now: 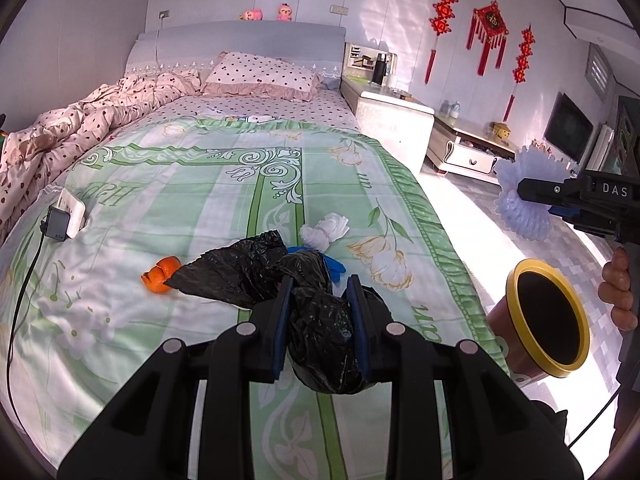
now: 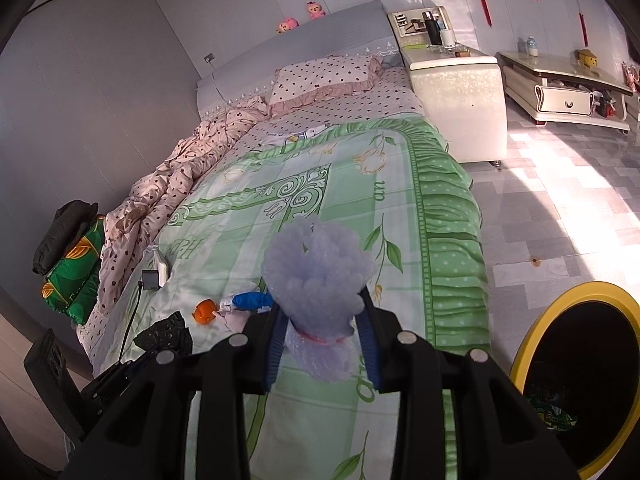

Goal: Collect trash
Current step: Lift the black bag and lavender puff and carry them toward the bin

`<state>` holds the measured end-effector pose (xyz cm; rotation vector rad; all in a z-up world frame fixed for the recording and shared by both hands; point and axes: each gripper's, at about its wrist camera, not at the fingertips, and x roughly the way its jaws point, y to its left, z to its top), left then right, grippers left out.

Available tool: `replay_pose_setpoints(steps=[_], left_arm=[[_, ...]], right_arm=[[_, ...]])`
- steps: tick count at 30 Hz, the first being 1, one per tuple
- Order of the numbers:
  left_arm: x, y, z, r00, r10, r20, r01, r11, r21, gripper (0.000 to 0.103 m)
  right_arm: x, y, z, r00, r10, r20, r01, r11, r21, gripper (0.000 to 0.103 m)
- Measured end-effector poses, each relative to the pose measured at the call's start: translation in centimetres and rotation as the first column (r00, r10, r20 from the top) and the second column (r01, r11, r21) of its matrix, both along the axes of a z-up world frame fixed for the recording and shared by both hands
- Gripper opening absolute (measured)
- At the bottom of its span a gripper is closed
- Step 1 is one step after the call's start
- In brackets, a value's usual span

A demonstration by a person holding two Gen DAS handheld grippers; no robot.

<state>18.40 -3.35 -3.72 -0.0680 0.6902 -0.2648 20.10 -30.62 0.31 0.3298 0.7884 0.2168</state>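
Trash lies scattered on the green floral bedspread (image 1: 200,184), part of it already in my tongs. Largest first: bed, then the yellow-rimmed bin (image 1: 548,316) on the floor just beside the bed's right edge; the right wrist view shows something green already at its bottom.

Left gripper (image 1: 320,300): pressed together on a crumpled black plastic bag (image 1: 248,272), which trails forward onto the bedspread. Right gripper (image 2: 324,320): pinching a pale lavender foam-net wrapper (image 2: 316,268), held above the bed edge, near the bin but not yet over its mouth.

Still lying on the bedspread: white crumpled wrapper (image 1: 324,230), a blue piece (image 1: 334,266) partly under the bag, orange peel (image 1: 160,276).

Step in hand, as I judge it: carry-to-bin, both tongs loaded. Next move calls for swinging the right tongs over the bin mouth and spreading them there; the foam is light and may drift, so release low. Left follows, lifting the bag clear without dragging the blue piece.
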Motion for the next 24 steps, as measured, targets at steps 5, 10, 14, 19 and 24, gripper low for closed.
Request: replay_pose_setpoints(steps=[5,10,14,19,24], left_arm=[[-0.4,-2.6,2.3,0.999,-0.035,0.027,0.036,0.999,-0.015,0.026],[-0.7,-6.0,4.4,0.995,-0.085,0.054,0.086,0.996,-0.017,0.026],[-0.8,-9.2,5.8,0.989,-0.132,0.064,0.133,0.991,-0.021,0.026],[-1.1,-13.4,7.0,0.978,-0.194,0.075,0.196,0.98,-0.023,0.026],[-1.3,-17.8,7.6,0.961,-0.263,0.082,0.265,0.964,-0.018,0.026]], right_arm=[[-1.9,-2.9,2.3,0.998,-0.043,0.037,0.043,0.999,0.001,0.031],[-3.7,-6.3,4.1,0.994,-0.091,0.067,0.092,0.996,-0.005,0.031],[-5.0,-9.2,5.0,0.987,-0.136,0.082,0.137,0.991,-0.005,0.031],[-6.6,-12.8,5.6,0.978,-0.188,0.089,0.19,0.982,-0.011,0.031],[-8.0,-16.2,5.8,0.966,-0.24,0.094,0.242,0.97,-0.015,0.031]])
